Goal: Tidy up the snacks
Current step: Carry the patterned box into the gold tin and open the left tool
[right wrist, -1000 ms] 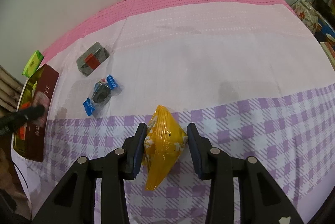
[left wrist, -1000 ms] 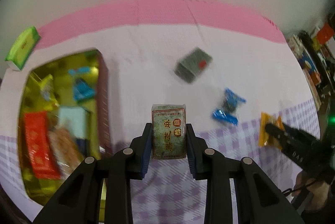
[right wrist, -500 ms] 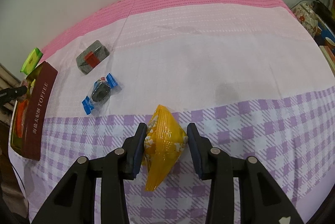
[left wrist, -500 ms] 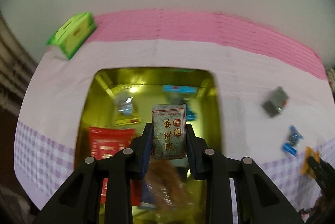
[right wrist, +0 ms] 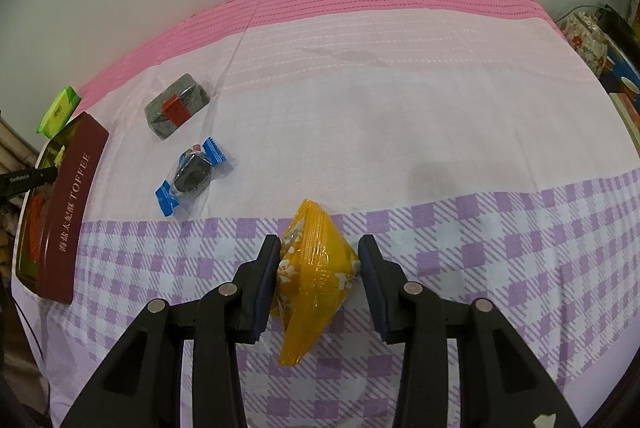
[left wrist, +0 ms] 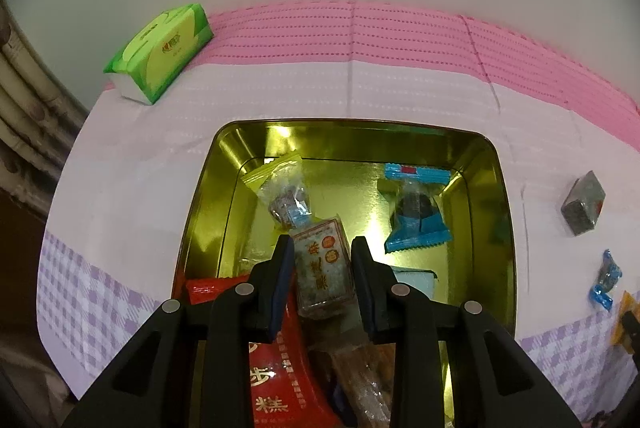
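Note:
My left gripper (left wrist: pixel 322 260) hangs over the gold tin (left wrist: pixel 496 187). Its jaws stand apart, and the grey cake packet (left wrist: pixel 322 270) sits tilted between them with a gap on each side. The tin holds a blue-wrapped snack (left wrist: pixel 416 207), a clear-and-yellow packet (left wrist: pixel 286 191), a red packet (left wrist: pixel 276 380) and a brown snack (left wrist: pixel 368 384). My right gripper (right wrist: pixel 318 260) is shut on a yellow snack bag (right wrist: pixel 312 276) just above the checked cloth. The left gripper also shows in the right wrist view (right wrist: pixel 24 179) over the tin (right wrist: pixel 68 203).
A grey block snack with a red label (right wrist: pixel 176 105) and a blue-ended candy (right wrist: pixel 194 173) lie on the cloth between tin and right gripper. A green tissue pack (left wrist: pixel 160 53) lies at the far left by the wall. Clutter (right wrist: pixel 588 35) stands past the table's right edge.
My left gripper has swung left from the open cloth to over the tin and lowered; its jaws have opened and the grey cake packet now sits loose and tilted. The right gripper has barely moved.

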